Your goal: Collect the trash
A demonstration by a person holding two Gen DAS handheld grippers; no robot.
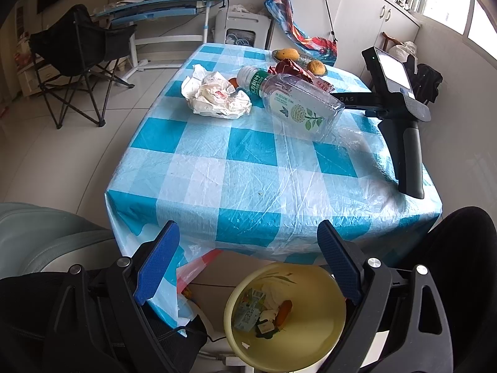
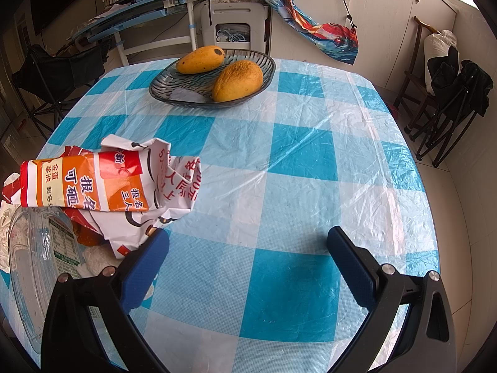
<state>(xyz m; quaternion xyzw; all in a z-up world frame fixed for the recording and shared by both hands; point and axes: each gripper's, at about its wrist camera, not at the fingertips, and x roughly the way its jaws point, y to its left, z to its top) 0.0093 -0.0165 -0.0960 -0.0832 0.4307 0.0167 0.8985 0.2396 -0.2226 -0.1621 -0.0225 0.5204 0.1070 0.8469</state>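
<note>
On the blue-and-white checked tablecloth (image 1: pixel 248 161) lie a crumpled white paper (image 1: pixel 217 96), a clear plastic bottle (image 1: pixel 295 102) on its side and a crumpled red-and-orange flyer (image 2: pixel 108 186). My left gripper (image 1: pixel 248 230) is open and holds nothing, at the table's near edge above a yellow bin (image 1: pixel 310 338) on the floor. The bin holds a small carton (image 1: pixel 248 310) and scraps. My right gripper (image 2: pixel 248 233) is open over bare cloth, with the flyer and bottle (image 2: pixel 37 264) to its left. Its black handle (image 1: pixel 407 155) shows at the table's right side.
A glass dish (image 2: pixel 174 90) with two mangoes (image 2: pixel 239 80) sits at the far side of the table. A red-and-white plastic bag (image 1: pixel 192 270) hangs under the table beside the bin. A black folding chair (image 1: pixel 80 56) stands left, another chair (image 2: pixel 450 99) right.
</note>
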